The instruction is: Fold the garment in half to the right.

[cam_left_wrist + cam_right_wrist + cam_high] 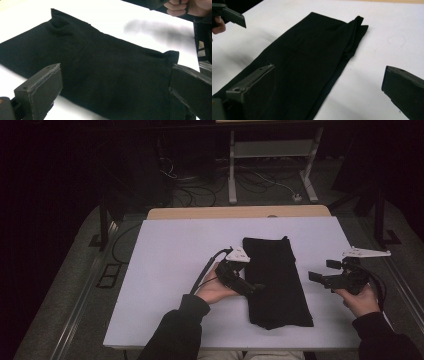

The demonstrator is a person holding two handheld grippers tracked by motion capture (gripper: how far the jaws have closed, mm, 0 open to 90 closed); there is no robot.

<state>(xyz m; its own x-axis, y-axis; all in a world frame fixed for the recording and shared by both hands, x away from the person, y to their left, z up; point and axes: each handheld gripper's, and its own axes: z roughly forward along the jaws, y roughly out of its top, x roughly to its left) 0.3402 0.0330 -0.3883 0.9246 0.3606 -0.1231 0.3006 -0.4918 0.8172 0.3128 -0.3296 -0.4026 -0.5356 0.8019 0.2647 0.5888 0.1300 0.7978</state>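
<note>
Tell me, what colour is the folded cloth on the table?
The folded cloth is plain black, without any pattern; the right gripper view shows it best.

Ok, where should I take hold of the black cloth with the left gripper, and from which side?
Probably the near-left corner of the black cloth, coming in low from the left. The cloth lies flat as a long folded strip, so only its edges offer something to pinch. The left gripper is open at that left edge, and the white table beside it is bare.

- We see a white table [165,270] with a wooden strip along its far edge.
- A folded black cloth [275,280] lies flat on our table, right of centre.
</note>
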